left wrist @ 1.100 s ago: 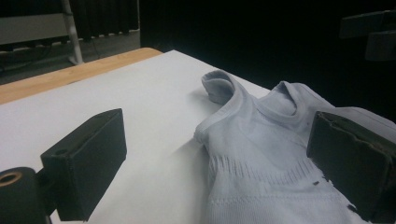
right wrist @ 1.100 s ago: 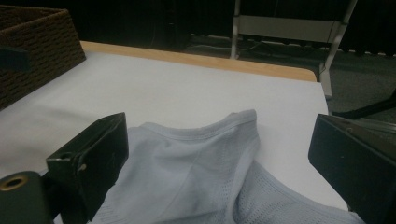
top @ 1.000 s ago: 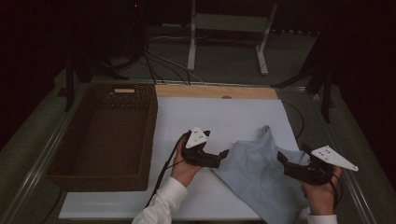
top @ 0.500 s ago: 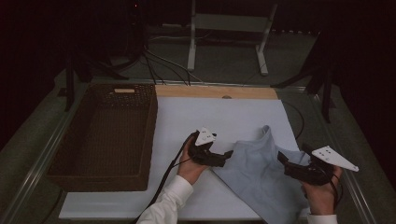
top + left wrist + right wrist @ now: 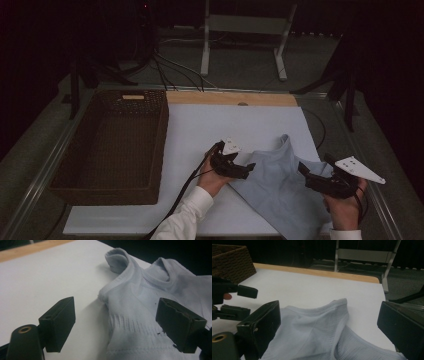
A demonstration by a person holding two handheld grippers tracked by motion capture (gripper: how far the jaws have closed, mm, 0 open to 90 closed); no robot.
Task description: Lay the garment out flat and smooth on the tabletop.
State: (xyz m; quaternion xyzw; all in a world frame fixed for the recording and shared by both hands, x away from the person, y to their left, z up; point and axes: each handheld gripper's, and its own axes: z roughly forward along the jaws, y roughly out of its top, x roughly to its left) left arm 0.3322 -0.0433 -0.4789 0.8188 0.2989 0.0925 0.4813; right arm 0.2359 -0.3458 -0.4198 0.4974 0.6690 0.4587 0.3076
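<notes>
Reaching from the near edge of the white table (image 5: 150, 220), the left gripper (image 5: 246, 170) meets the pale blue garment (image 5: 280, 190) near the table's right edge, jaws just narrowing, apparently to pinch its hem. Left gripper view: the cloth's edge lies between unclenched jaws. Right gripper view: the right gripper (image 5: 329, 340) hovers agape over it.

White shirt sleeves (image 5: 187, 215); black grippers, blocky black jaws, grey three-cornered plates, black cable.

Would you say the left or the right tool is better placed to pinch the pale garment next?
Probably the left tool: its open jaws straddle the pale garment edge. The right tool hangs open above it.
</notes>
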